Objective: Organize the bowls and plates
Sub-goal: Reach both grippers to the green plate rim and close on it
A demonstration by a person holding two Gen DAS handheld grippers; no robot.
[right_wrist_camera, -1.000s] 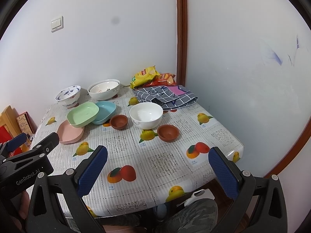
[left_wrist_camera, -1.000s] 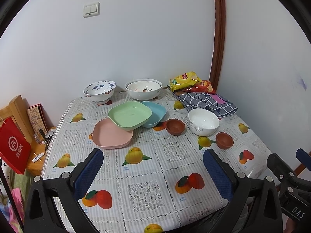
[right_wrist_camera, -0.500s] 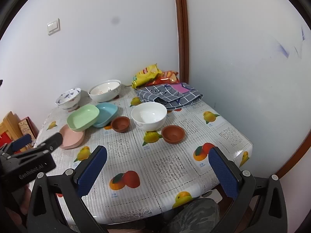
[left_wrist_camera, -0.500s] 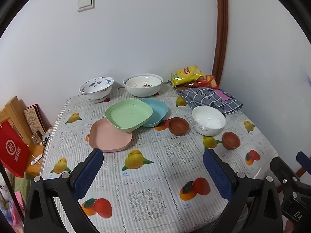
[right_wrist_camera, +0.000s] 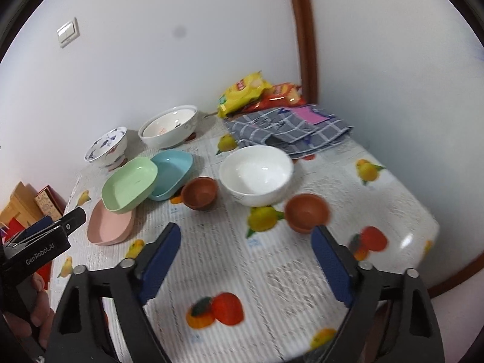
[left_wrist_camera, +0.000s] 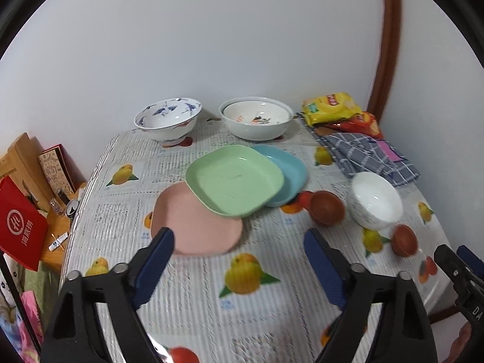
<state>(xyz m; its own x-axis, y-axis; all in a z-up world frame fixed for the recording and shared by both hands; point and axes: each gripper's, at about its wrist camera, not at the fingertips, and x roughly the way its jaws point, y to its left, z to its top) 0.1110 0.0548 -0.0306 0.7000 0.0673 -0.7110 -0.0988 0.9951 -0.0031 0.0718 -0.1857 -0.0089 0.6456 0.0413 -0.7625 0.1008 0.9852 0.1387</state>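
Green plate [left_wrist_camera: 234,180] overlaps pink plate [left_wrist_camera: 193,227]

Bare tablecloth [left_wrist_camera: 193,296] ahead of both tongs; beyond, overlapping plates [left_wrist_camera: 233,181] and brown bowls [right_wrist_camera: 307,211].

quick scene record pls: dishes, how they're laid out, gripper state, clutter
plates: green plate overlaps pink plate and blue plate
bowls: white bowl, blue-patterned bowl, large bowl at the wall
small bowls: two brown bowls, apart
left gripper: closing, nothing between jaws
right gripper: closing, nothing between jaws
clutter: checked cloth, snack bags
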